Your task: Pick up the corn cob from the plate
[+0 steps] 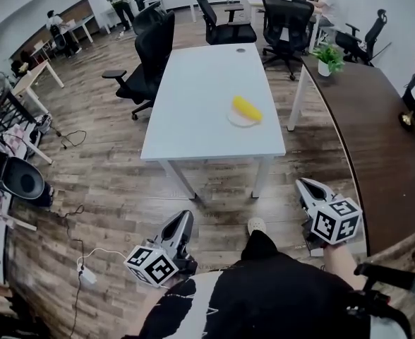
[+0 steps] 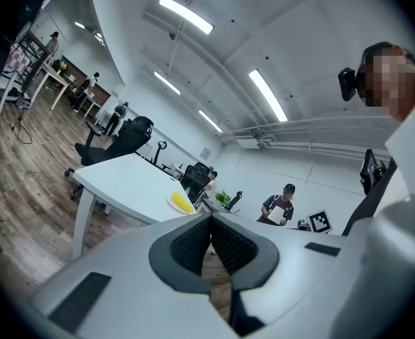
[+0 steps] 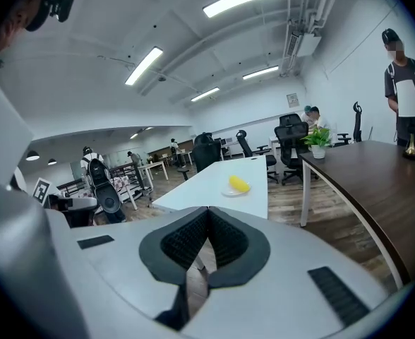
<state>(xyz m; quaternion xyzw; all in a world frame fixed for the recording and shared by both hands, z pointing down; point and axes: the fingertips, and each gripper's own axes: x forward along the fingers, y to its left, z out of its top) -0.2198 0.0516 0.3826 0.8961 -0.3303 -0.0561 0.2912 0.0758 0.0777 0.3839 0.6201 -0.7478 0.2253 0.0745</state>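
Note:
A yellow corn cob (image 1: 247, 108) lies on a small white plate (image 1: 240, 119) near the front right corner of a long white table (image 1: 193, 97). The same cob (image 2: 182, 202) (image 3: 238, 183) shows far off in both gripper views. My left gripper (image 1: 184, 221) is held low over the wooden floor, well short of the table, its jaws shut with nothing between them. My right gripper (image 1: 308, 188) hangs right of the table's front leg, also shut and empty. Both grippers point toward the table.
A dark curved wooden desk (image 1: 380, 140) runs along the right, with a potted plant (image 1: 327, 59) on its far end. Black office chairs (image 1: 147, 66) stand left of and behind the table. Cables and a power strip (image 1: 86, 272) lie on the floor at left. People stand and sit in the background.

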